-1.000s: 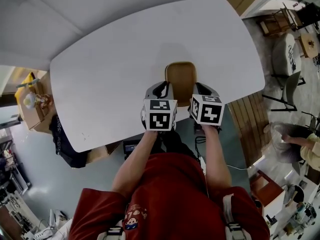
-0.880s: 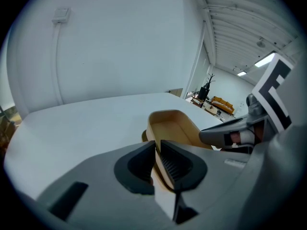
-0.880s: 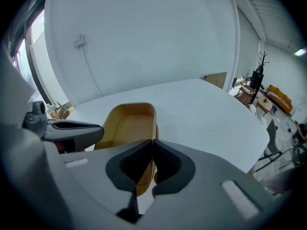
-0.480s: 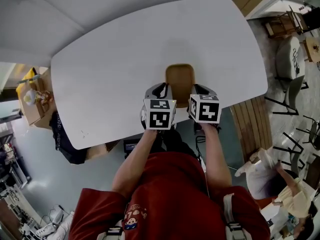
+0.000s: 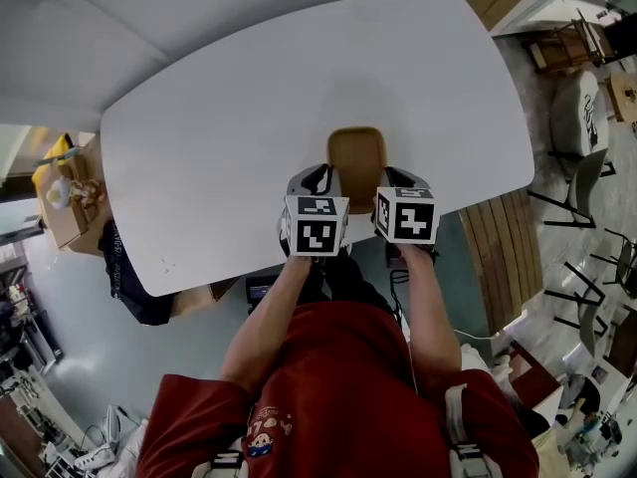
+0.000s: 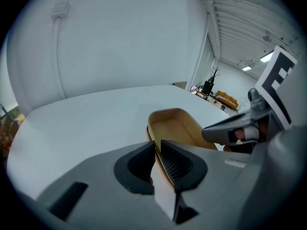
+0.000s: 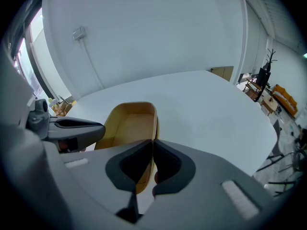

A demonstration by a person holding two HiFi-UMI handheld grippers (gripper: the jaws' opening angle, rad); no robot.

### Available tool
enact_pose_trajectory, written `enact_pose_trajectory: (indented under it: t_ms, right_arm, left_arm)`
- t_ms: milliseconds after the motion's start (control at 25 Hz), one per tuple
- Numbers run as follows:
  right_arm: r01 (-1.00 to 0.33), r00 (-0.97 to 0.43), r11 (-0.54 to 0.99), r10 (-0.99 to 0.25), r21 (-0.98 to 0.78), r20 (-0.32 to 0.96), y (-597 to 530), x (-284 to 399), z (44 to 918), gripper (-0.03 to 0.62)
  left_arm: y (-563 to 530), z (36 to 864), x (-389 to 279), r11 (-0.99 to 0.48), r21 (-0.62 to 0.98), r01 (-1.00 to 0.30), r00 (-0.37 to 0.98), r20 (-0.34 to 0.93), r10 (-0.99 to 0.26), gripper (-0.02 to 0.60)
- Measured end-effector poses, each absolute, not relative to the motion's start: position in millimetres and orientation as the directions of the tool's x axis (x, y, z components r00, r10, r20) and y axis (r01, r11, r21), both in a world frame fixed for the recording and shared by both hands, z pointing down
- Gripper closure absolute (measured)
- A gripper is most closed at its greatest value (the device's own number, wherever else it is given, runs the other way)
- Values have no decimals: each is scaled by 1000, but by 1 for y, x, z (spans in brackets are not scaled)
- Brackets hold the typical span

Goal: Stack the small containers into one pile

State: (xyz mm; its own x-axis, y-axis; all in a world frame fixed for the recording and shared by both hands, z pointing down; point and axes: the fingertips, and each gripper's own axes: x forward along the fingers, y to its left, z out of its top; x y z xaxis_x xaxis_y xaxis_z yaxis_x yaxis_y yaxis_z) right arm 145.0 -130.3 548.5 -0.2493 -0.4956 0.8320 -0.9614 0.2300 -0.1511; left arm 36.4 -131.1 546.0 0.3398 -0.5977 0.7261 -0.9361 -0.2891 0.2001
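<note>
On a smooth white table [image 5: 199, 118], left hand-held gripper [image 6: 157, 152] and right hand-held gripper [image 7: 152, 152] clamp the tan oblong container [image 5: 356, 157].

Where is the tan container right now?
In the head view the tan container is by the white table's near edge, between the left gripper and right gripper, each clamped on one side wall.

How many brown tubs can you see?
1. The brown tub is by the table edge nearest the person, with the left gripper and right gripper each clamped on a side wall. Others could be nested inside.
</note>
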Motion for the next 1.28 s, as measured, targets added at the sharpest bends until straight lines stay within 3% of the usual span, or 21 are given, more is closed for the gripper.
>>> enact_pose_trajectory:
  t_ms: [1280]
  right_arm:
    - [-962,-234,239,-480,-131,845,-116,136,563,566]
  left_arm:
    - [-121,559,26,-289,182,-940,326,735,-595,538]
